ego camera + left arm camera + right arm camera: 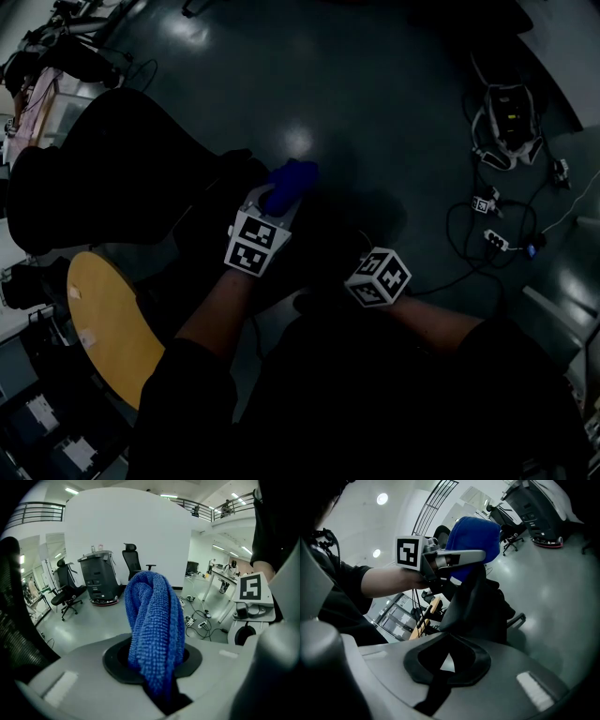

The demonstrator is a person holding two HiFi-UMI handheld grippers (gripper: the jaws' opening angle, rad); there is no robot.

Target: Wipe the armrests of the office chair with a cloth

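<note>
The head view is badly underexposed. The floor reads near-black, with two soft glare patches, one towards its upper left edge and one mid-frame, and the chair sinks into flat shadow. Both gripper views come up far brighter. In the left gripper view, ceiling strip lights flood a white wall; the cloth is crisp in its weave, and the near foreground goes soft. Round lamps glow in the right gripper view, where the rails bow and the corners vignette to black.

Cables and a power strip are spotted on the glossy floor, right side; the office chair is stood left.
</note>
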